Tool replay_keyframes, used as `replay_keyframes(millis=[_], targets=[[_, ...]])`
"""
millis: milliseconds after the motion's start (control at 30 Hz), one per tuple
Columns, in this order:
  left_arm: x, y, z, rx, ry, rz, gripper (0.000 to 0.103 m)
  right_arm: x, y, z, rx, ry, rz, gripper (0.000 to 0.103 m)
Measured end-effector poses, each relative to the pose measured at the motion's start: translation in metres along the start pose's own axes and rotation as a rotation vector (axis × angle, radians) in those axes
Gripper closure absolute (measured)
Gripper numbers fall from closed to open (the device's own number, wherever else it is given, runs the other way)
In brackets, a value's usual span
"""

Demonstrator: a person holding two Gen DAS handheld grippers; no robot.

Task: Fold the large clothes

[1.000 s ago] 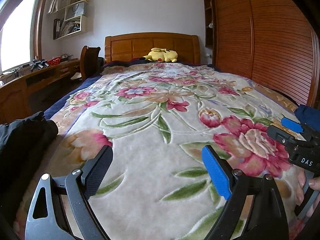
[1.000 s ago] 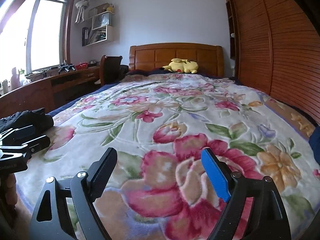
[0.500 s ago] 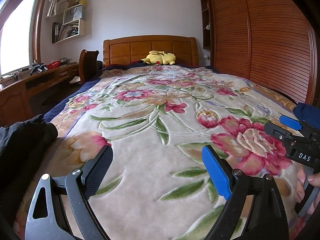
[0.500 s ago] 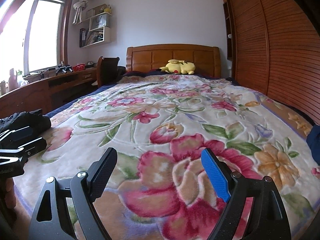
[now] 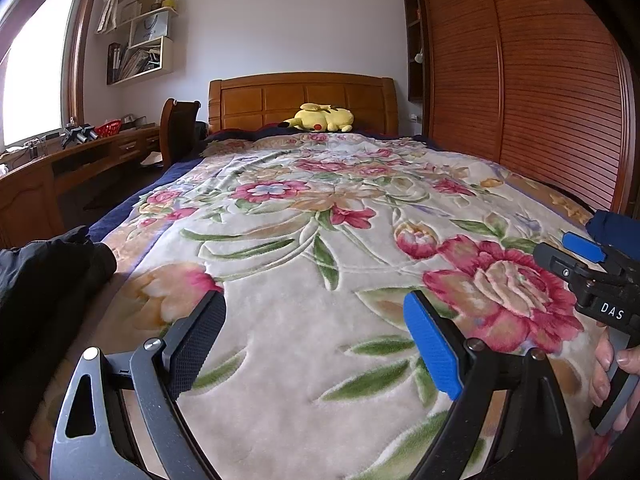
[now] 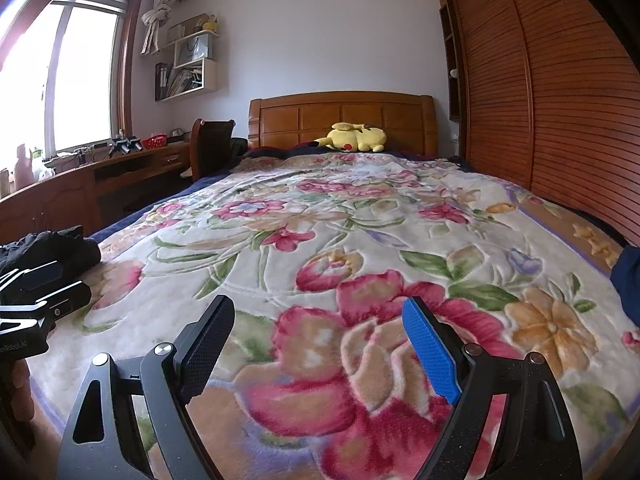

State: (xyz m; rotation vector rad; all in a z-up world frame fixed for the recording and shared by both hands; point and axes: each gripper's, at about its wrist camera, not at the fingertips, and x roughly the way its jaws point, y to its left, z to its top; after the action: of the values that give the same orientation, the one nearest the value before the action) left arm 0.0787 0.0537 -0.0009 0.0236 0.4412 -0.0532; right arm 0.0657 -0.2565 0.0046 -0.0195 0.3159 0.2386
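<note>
2 open grippers (image 5: 316, 344) (image 6: 318, 346) over floral blanket (image 5: 320, 280), empty.

The floral blanket (image 5: 304, 280) lies bare ahead to the Pikachu plush (image 5: 322, 117) at the headboard (image 5: 300, 98). Black garment (image 5: 44, 276) bounds the left, navy garment (image 6: 628, 280) the right.

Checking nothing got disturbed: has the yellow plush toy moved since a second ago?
No. The yellow plush toy lies at the same spot against the headboard, just right of its middle.
</note>
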Motion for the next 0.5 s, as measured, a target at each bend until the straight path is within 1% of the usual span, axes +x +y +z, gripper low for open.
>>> replay_keyframes(millis=[500], targets=[[-0.0017, 0.0010, 0.0023, -0.005, -0.008, 0.003, 0.012, 0.0025, -0.0038, -0.0010, -0.002, -0.013, -0.003, 0.016]])
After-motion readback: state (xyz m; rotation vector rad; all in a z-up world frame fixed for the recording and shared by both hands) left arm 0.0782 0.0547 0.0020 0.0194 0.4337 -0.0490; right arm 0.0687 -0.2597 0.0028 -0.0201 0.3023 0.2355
